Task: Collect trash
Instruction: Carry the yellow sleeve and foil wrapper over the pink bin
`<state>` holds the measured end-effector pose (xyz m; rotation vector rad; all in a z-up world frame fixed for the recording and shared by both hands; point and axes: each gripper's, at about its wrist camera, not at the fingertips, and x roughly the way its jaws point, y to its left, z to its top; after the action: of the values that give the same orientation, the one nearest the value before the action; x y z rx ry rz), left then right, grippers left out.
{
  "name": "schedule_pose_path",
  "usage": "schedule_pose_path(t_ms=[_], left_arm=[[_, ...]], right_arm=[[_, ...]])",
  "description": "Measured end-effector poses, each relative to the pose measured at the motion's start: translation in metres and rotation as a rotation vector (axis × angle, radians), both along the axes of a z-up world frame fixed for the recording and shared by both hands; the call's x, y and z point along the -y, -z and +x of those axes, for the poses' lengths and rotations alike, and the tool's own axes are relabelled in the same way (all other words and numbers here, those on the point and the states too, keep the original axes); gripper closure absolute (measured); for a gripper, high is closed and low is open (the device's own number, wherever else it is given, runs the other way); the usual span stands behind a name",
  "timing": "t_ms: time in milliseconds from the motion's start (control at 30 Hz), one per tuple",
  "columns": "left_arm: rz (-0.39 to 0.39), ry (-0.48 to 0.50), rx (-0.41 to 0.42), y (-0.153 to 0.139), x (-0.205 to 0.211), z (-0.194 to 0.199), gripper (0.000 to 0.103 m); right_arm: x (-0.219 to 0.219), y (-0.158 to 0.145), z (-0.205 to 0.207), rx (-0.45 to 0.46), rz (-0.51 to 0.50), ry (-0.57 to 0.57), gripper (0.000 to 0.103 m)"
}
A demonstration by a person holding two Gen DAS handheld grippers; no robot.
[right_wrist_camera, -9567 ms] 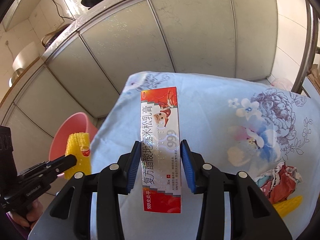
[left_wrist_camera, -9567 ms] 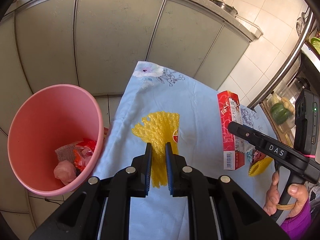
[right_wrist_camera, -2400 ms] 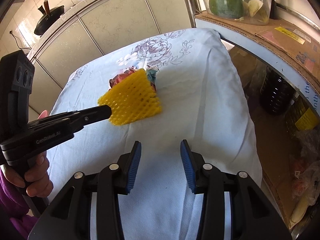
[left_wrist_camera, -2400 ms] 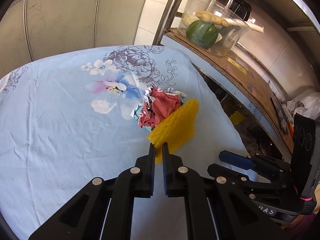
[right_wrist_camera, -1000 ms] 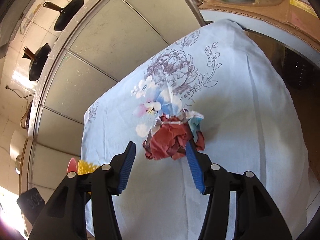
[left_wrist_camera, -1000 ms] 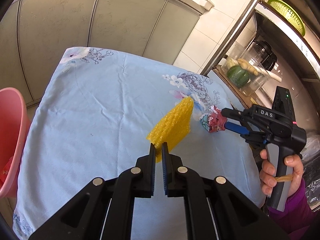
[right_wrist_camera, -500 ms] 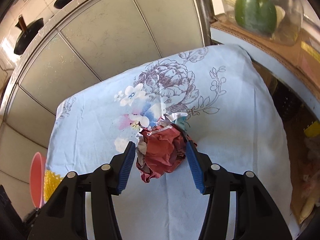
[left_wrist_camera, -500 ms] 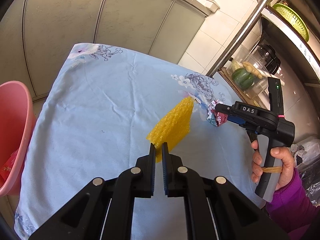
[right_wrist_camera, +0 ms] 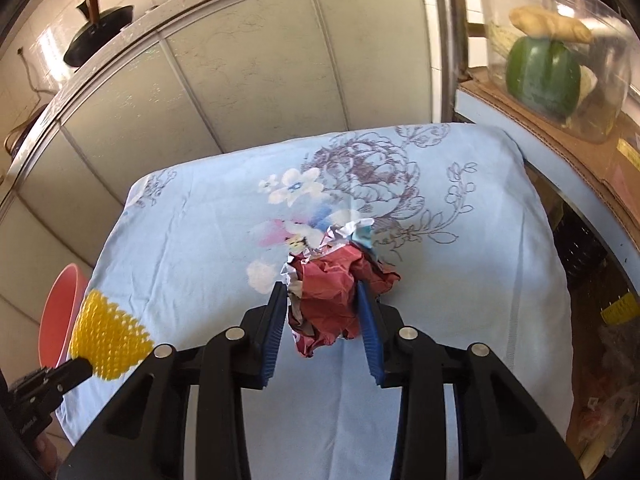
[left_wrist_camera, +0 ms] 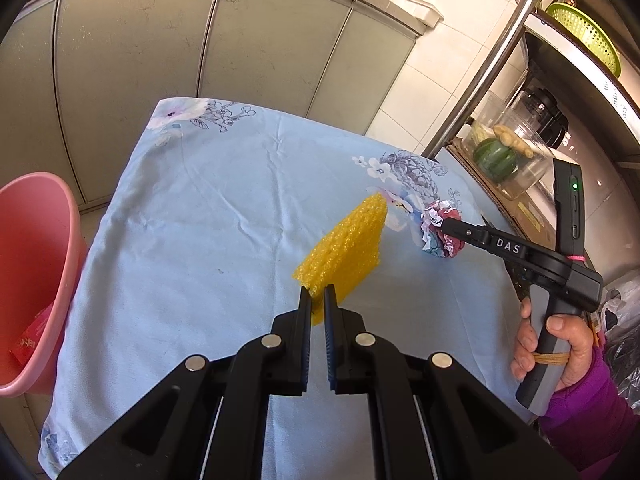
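Item 1: yellow foam net [left_wrist_camera: 344, 248]. Pinched at its near edge by the left gripper [left_wrist_camera: 317, 300], jaws pressed together on it; held clear above the blue floral cloth [left_wrist_camera: 200, 216]. Judged very light, soft and springy, compressible, not fragile. Edge pinch adequate; likely to flap or sag in transit.

Item 2: crumpled red wrapper [right_wrist_camera: 328, 296]. Caught between the blue pads of the right gripper [right_wrist_camera: 322, 300], jaws just closing on it; seemingly at or barely off the cloth near the printed flowers. Judged light, crinkly, crushable, slightly slippery film; loose white and teal shreds at top liable to shed. Best gripped across the dense middle of the wad.

Destination: pink bin [left_wrist_camera: 32, 280], beside the table's left edge, some rubbish already inside.
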<state>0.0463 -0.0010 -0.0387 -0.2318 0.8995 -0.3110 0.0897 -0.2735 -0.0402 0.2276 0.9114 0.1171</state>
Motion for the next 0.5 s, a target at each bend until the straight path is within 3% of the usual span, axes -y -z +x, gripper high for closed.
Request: schedule_pose_path(t_ms=[233, 500], left_arm=[[0.033, -0.033, 0.031, -0.005, -0.003, -0.004, 0.097], [0.073, -0.096, 0.058, -0.01, -0.011, -0.007, 0.097]], right_arm=[[-0.031, -0.013, -0.018, 0.032, 0.03, -0.113, 0.067], [-0.083, -0.028, -0.037, 0.078, -0.029, -0.272, 0.067]])
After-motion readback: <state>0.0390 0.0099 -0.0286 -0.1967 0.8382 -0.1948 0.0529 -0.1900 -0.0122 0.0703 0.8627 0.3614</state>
